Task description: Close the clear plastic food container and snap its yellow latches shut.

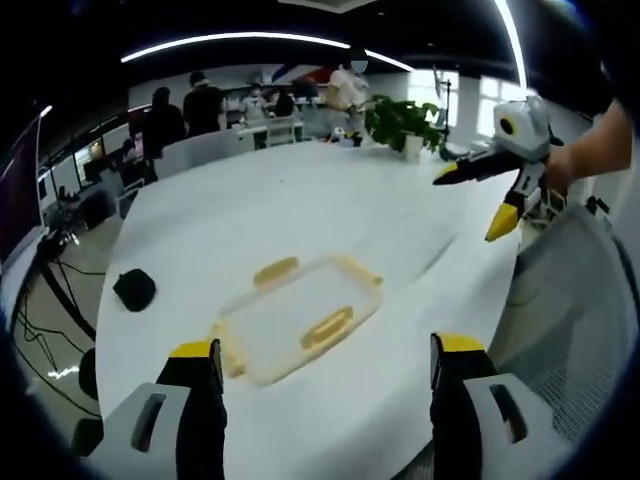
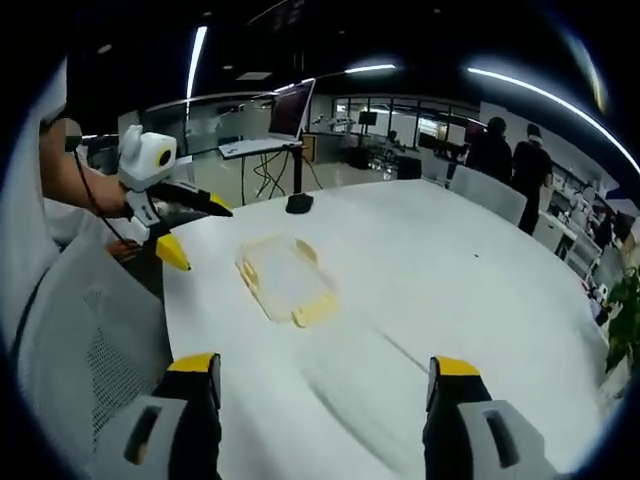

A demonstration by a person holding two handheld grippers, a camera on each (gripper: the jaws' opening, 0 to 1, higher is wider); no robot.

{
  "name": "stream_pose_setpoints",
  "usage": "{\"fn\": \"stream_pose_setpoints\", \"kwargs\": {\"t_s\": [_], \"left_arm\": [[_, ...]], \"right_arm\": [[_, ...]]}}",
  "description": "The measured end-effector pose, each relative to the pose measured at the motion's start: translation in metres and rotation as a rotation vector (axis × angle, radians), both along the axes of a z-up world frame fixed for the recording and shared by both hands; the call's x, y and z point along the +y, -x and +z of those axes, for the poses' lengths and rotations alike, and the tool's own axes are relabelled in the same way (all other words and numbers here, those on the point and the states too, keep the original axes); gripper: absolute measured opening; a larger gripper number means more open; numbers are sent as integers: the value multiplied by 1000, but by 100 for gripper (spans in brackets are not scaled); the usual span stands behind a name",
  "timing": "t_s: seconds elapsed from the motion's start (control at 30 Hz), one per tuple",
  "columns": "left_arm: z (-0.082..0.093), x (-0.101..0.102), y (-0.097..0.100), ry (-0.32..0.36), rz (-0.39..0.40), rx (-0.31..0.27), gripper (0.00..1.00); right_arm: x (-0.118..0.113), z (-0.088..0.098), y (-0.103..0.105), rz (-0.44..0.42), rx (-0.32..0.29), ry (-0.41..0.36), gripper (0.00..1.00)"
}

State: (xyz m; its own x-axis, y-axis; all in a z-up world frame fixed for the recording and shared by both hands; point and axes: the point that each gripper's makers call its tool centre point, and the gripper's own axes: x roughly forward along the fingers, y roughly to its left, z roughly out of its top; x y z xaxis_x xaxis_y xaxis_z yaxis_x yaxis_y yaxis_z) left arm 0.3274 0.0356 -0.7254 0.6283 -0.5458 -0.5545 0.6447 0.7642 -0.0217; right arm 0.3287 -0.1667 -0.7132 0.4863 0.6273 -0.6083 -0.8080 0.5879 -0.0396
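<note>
In the left gripper view, the left gripper (image 1: 325,375) rises from the bottom edge, its two yellow-tipped jaws spread wide with nothing between them. Just beyond the tips, in the lower centre of the frame, the clear plastic food container (image 1: 298,317) lies flat on the white table (image 1: 300,210), its lid resting on top. Yellow latches (image 1: 327,327) show along its near and far sides. A small black object (image 1: 134,289) sits on the table at the left. In the upper right, the right gripper (image 1: 478,198) hangs above the table edge, held by a hand (image 1: 563,168), its jaws parted and empty. A grey mesh chair (image 1: 570,320) fills the lower right. A potted plant (image 1: 405,122) stands at the table's far end, with people (image 1: 185,112) beyond it.

In the right gripper view, the right gripper (image 2: 325,375) shows at the bottom with its jaws wide apart, holding nothing. The container (image 2: 285,278) lies left of centre on the table (image 2: 450,270). In the upper left, the left gripper (image 2: 195,228) hovers near the table edge, jaws apart. The mesh chair (image 2: 90,340) occupies the lower left, and two people (image 2: 510,155) stand in the upper right.
</note>
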Motion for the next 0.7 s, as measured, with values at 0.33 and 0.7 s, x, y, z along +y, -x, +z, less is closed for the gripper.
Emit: {"fn": "stream_pose_setpoints", "kwargs": {"t_s": [0.33, 0.7], "left_arm": [[-1, -1, -15, 3, -84, 5, 81], [5, 8, -32, -15, -146, -6, 78]], "right_arm": [[35, 2, -12, 64, 10, -3, 82], [57, -2, -32, 129, 13, 20, 79]]}}
